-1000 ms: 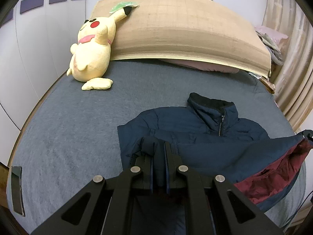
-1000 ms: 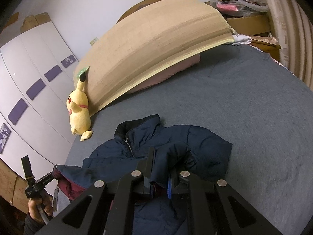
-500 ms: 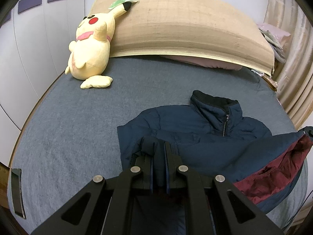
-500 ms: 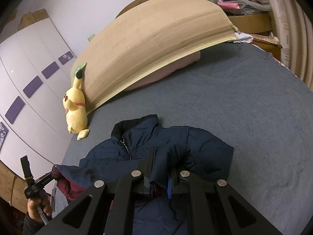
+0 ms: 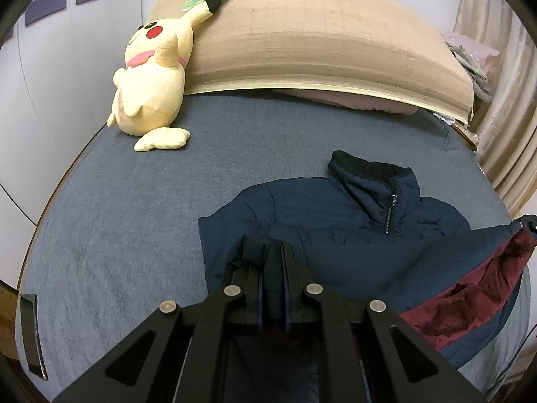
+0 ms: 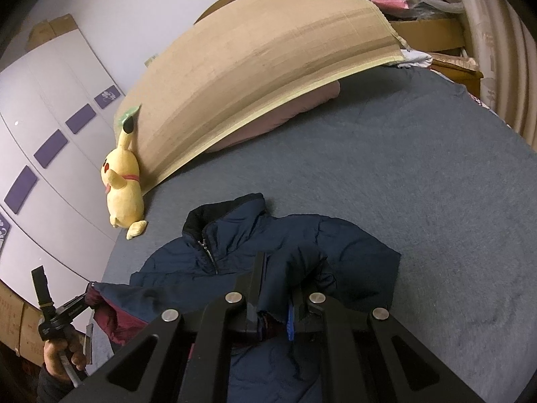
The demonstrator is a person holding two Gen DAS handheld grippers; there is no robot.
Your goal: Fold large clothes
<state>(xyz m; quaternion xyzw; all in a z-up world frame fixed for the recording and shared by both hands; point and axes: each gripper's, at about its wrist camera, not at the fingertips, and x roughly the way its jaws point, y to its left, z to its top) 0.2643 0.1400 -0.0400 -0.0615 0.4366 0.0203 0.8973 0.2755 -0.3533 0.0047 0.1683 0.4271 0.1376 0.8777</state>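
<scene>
Gripping: my left hand-held gripper (image 5: 273, 262) pinches the navy padded jacket (image 5: 329, 215).
Right hand-held gripper (image 6: 275, 282): pinching its near hem too.
Jacket: on grey bed (image 5: 134, 221).

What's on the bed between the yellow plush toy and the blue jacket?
Nothing: just bare grey bedsheet between the plush toy and the jacket. The left wrist view shows it best.

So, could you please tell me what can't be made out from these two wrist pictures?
- Left wrist view: the jacket's near hem is hidden under the left claw and its black frame.
- Left wrist view: the right claw is cut off at the right edge; only a dark tip shows.
- Right wrist view: the person's hand is cut off at the lower left edge.
- Both views: the pink pillow sits mostly hidden behind the tan mat.
</scene>
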